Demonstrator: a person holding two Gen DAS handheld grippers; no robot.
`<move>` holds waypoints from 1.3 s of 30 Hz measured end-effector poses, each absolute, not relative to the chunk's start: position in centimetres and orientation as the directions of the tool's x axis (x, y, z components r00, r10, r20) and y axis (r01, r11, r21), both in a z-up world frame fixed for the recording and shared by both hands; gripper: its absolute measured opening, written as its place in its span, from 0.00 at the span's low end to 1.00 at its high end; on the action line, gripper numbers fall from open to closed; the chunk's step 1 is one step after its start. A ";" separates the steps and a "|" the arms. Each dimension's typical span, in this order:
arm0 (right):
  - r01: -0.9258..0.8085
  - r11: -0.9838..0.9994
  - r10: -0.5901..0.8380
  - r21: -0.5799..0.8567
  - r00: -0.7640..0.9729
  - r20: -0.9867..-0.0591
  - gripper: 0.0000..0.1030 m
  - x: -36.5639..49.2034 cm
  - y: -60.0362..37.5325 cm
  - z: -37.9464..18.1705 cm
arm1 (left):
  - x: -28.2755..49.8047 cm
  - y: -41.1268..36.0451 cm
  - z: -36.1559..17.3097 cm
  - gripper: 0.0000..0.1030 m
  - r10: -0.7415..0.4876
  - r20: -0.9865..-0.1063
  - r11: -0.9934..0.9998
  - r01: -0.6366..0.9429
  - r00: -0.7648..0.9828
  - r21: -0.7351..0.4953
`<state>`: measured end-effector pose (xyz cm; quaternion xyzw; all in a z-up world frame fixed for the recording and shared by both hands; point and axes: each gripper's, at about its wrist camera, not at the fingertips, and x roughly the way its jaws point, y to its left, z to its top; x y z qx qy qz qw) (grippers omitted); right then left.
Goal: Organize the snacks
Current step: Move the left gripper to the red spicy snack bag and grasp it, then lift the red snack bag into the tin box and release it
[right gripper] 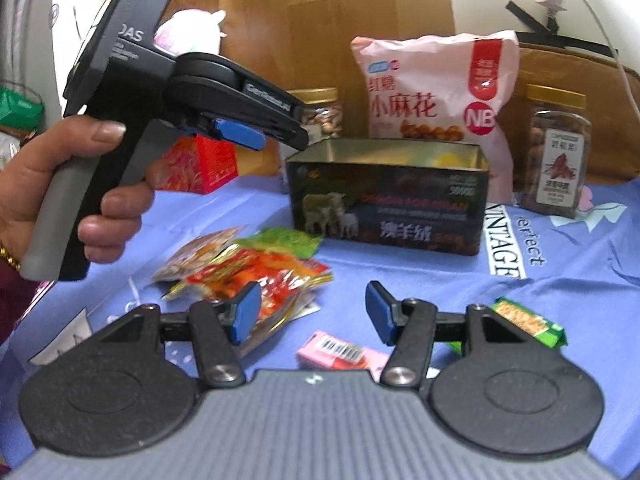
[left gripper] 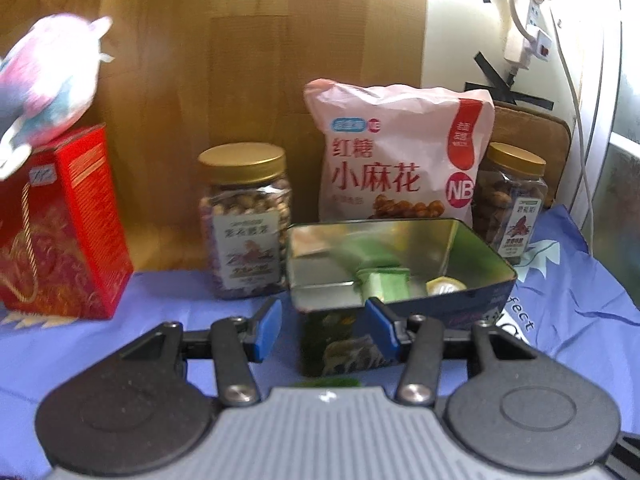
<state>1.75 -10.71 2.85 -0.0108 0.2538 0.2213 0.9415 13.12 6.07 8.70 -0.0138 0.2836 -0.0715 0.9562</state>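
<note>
left wrist view: the left gripper [left gripper: 322, 326] is held over the open tin [left gripper: 400, 276], fingers partly parted and empty; a green packet [left gripper: 386, 284] is seen lying inside. right wrist view: the right gripper [right gripper: 316, 318], fingers wide and empty, is aimed at loose snack packets [right gripper: 248, 276] scattered on the blue-clothed bench [right gripper: 580, 280], a pink one [right gripper: 340, 354] nearest.

open dark tin [right gripper: 386, 204] upright on blue cloth, holding a green packet [left gripper: 386, 282] and a yellow sweet [left gripper: 444, 286]; loose packets lie before it: red-orange [right gripper: 256, 280], pink [right gripper: 340, 354], green [right gripper: 528, 322].
</note>
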 end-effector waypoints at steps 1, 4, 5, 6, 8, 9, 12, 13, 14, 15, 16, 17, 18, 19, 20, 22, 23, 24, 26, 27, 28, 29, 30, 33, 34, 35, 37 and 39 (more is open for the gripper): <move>-0.427 0.900 0.411 0.085 0.770 -0.488 0.61 1.6 -10.5 2.7 | 12.7 7.1 8.5 0.47 -0.154 -0.543 0.988 0.125 0.826 -0.091; -0.438 0.898 0.403 0.052 0.766 -0.501 0.62 1.2 -9.9 2.2 | 11.5 10.4 7.9 0.52 -0.226 -0.552 0.971 0.140 0.803 -0.194; -0.439 0.897 0.400 0.044 0.766 -0.503 0.62 1.2 -9.7 2.1 | 11.0 11.2 7.6 0.54 -0.259 -0.557 0.962 0.156 0.789 -0.226; -0.440 0.897 0.398 0.041 0.764 -0.508 0.62 1.3 -9.5 2.0 | 10.6 11.9 7.3 0.59 -0.290 -0.560 0.952 0.174 0.776 -0.252; -0.447 0.893 0.405 0.046 0.755 -0.515 0.62 1.6 -9.2 1.8 | 9.5 12.8 6.5 0.66 -0.351 -0.566 0.931 0.210 0.746 -0.300; -0.452 0.891 0.407 0.044 0.752 -0.519 0.62 1.8 -9.0 1.8 | 9.0 13.0 6.0 0.66 -0.382 -0.569 0.918 0.228 0.728 -0.325; -0.474 0.881 0.413 0.020 0.744 -0.525 0.62 2.3 -8.0 1.8 | 8.2 12.6 5.1 0.63 -0.450 -0.573 0.888 0.273 0.685 -0.370; -0.480 0.877 0.417 0.017 0.743 -0.524 0.62 2.4 -7.8 1.8 | 8.0 12.2 4.9 0.63 -0.461 -0.572 0.883 0.285 0.678 -0.373; -0.485 0.874 0.420 0.016 0.741 -0.524 0.62 2.6 -7.6 1.9 | 8.0 11.7 4.7 0.62 -0.469 -0.577 0.879 0.295 0.669 -0.374; -0.490 0.872 0.427 0.020 0.737 -0.524 0.60 2.8 -7.4 1.9 | 8.1 11.2 4.4 0.56 -0.473 -0.589 0.879 0.300 0.655 -0.371; -0.496 0.868 0.436 0.029 0.732 -0.523 0.57 3.0 -7.4 1.9 | 8.4 10.6 3.9 0.52 -0.473 -0.607 0.880 0.302 0.639 -0.367; -0.500 0.865 0.445 0.037 0.731 -0.517 0.49 3.0 -7.3 2.0 | 8.4 10.1 3.5 0.44 -0.473 -0.619 0.880 0.301 0.627 -0.367; -0.501 0.865 0.446 0.035 0.734 -0.512 0.35 2.8 -7.4 2.1 | 8.7 9.7 3.0 0.44 -0.471 -0.629 0.881 0.296 0.618 -0.369; -0.496 0.868 0.434 0.015 0.745 -0.506 0.32 2.6 -7.4 2.2 | 8.5 9.5 2.8 0.44 -0.467 -0.615 0.883 0.292 0.635 -0.369; -0.495 0.869 0.425 -0.009 0.755 -0.500 0.30 2.4 -7.5 2.2 | 8.5 9.2 2.8 0.43 -0.465 -0.615 0.884 0.293 0.637 -0.366; -0.487 0.873 0.411 -0.027 0.766 -0.495 0.30 1.9 -8.0 2.4 | 8.2 8.5 2.9 0.42 -0.467 -0.615 0.883 0.297 0.636 -0.363; -0.480 0.877 0.405 -0.033 0.773 -0.488 0.30 1.6 -8.3 2.5 | 8.0 8.2 3.0 0.39 -0.472 -0.612 0.880 0.302 0.635 -0.366; -0.474 0.880 0.399 -0.041 0.782 -0.479 0.30 1.2 -8.7 2.6 | 7.7 7.7 3.2 0.39 -0.485 -0.605 0.873 0.313 0.632 -0.374; -0.465 0.883 0.387 -0.059 0.795 -0.467 0.30 0.1 -9.6 2.9 | 7.2 7.1 3.5 0.39 -0.502 -0.599 0.864 0.334 0.624 -0.376; -0.459 0.885 0.378 -0.072 0.802 -0.462 0.30 -0.5 -10.1 3.0 | 6.9 6.6 3.6 0.38 -0.516 -0.596 0.856 0.349 0.616 -0.381; -0.454 0.887 0.368 -0.087 0.808 -0.460 0.30 -1.2 -10.6 3.1 | 6.5 6.0 3.6 0.38 -0.532 -0.594 0.847 0.363 0.604 -0.388; -0.450 0.888 0.359 -0.101 0.812 -0.460 0.30 -2.0 -11.2 3.1 | 6.2 5.5 3.6 0.38 -0.543 -0.595 0.840 0.376 0.593 -0.392; -0.445 0.889 0.353 -0.106 0.814 -0.462 0.30 -2.6 -11.8 3.0 | 5.7 4.7 3.5 0.38 -0.555 -0.596 0.832 0.392 0.580 -0.392; -0.424 0.903 0.341 -0.067 0.804 -0.487 0.30 -3.8 -13.9 2.5 | 4.7 2.6 2.9 0.39 -0.571 -0.610 0.819 0.429 0.549 -0.380; -0.415 0.908 0.338 -0.051 0.800 -0.495 0.32 -4.0 -14.4 2.2 | 4.4 1.9 2.7 0.39 -0.567 -0.614 0.821 0.440 0.549 -0.364; -0.407 0.913 0.333 -0.041 0.798 -0.502 0.33 -4.2 -14.9 1.8 | 4.0 1.3 2.6 0.39 -0.559 -0.619 0.824 0.447 0.551 -0.347; -0.395 0.919 0.328 -0.016 0.785 -0.526 0.36 -4.1 -15.5 1.2 | 3.6 0.4 2.5 0.38 -0.550 -0.631 0.827 0.464 0.547 -0.318; -0.396 0.918 0.341 0.022 0.761 -0.553 0.40 -3.7 -16.0 0.8 | 3.5 0.2 2.5 0.40 -0.556 -0.640 0.821 0.468 0.530 -0.326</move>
